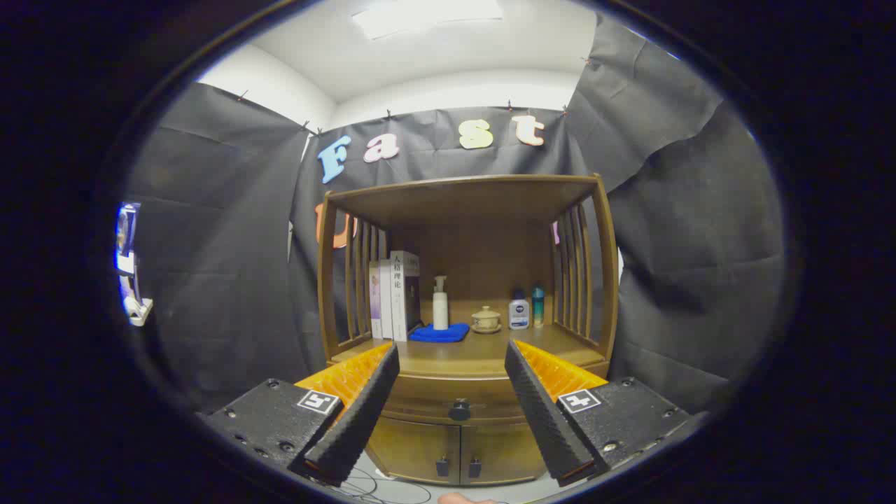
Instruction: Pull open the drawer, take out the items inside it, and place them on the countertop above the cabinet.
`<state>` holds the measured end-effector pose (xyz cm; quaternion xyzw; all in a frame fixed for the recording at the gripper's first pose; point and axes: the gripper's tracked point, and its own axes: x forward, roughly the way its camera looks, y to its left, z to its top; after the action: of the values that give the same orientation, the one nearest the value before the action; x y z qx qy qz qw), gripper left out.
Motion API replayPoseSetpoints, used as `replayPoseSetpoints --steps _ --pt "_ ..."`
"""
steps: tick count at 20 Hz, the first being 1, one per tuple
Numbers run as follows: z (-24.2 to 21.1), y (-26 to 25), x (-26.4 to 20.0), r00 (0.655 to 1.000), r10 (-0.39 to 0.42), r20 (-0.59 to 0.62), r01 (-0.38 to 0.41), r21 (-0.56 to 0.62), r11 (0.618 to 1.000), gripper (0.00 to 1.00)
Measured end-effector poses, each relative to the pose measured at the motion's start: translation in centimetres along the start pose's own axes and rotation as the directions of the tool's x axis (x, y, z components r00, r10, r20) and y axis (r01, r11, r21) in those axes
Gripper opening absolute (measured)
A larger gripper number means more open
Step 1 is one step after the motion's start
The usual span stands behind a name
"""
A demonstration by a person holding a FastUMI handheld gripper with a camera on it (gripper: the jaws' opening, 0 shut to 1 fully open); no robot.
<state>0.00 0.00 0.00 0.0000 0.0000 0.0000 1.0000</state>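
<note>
Gripper view is showing the gripper (451, 357) holding its fingers wide apart, the closed drawer's knob (459, 409) lying centred between and beyond them.

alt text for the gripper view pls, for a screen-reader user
The open gripper faces a wooden cabinet, its closed drawer's knob between the fingers, not touched. On the countertop stand books, a pump bottle on a blue cloth, a lidded cup and two small bottles.

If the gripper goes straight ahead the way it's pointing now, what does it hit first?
Probably the closed wooden drawer front around its dark round knob, which sits between the open gripper fingers; depth is hard to judge.
</note>
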Motion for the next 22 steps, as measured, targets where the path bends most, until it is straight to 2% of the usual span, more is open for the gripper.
replayPoseSetpoints --steps 11,22 --pt "-1.9 0.8 2.0 1.0 0.007 -0.021 -0.007 0.002 1.0 0.99" --pt "-11.0 0.0 10.0 0.984 -0.019 -0.176 0.017 -0.009 1.0 0.99"
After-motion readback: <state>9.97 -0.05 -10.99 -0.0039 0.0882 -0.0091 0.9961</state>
